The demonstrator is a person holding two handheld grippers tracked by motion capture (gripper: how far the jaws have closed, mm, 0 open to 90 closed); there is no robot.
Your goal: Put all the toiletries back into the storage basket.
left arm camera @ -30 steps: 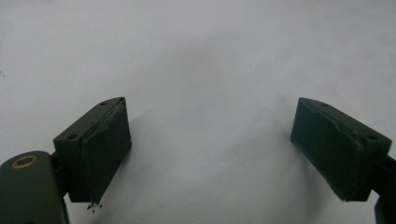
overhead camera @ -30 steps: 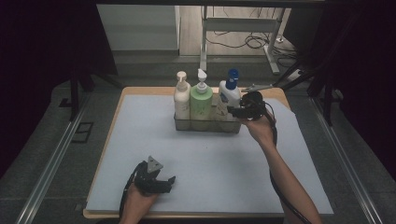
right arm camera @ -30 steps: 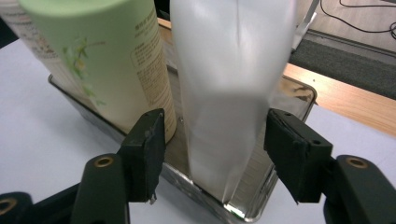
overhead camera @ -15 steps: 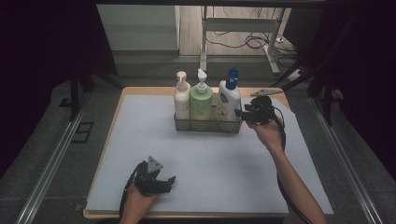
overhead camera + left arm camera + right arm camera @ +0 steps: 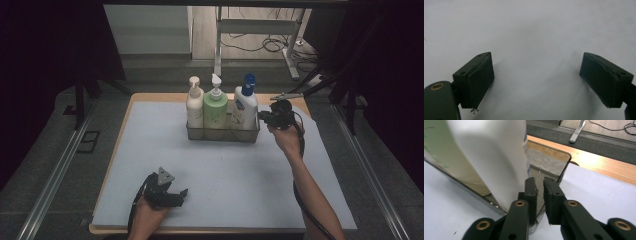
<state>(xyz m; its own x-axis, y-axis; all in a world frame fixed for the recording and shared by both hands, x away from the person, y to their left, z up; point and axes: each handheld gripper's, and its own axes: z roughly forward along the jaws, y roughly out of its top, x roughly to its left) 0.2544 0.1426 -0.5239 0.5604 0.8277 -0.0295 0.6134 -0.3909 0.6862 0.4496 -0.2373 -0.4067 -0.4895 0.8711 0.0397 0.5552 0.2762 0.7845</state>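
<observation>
A metal caddy (image 5: 222,134) at the back of the white mat holds three pump bottles: cream (image 5: 194,102), green (image 5: 215,107), and white with a blue cap (image 5: 246,105). My right gripper (image 5: 264,116) is at the caddy's right end. Its jaws have just been closing, and in the right gripper view my right gripper (image 5: 540,187) pinches the caddy's shiny end wall (image 5: 546,162), next to the white bottle (image 5: 494,152). My left gripper (image 5: 182,195) rests near the front edge. In the left gripper view it (image 5: 536,77) is open, with bare mat between its jaws.
The white mat (image 5: 240,170) covers a wooden tabletop (image 5: 155,97) whose edge shows at the back. Metal rails run along both sides of the table. A table leg and cables lie on the floor behind.
The right hand has shifted slightly right and down at the caddy's right end, and its jaws have come together. The left hand and gripper stay put.
</observation>
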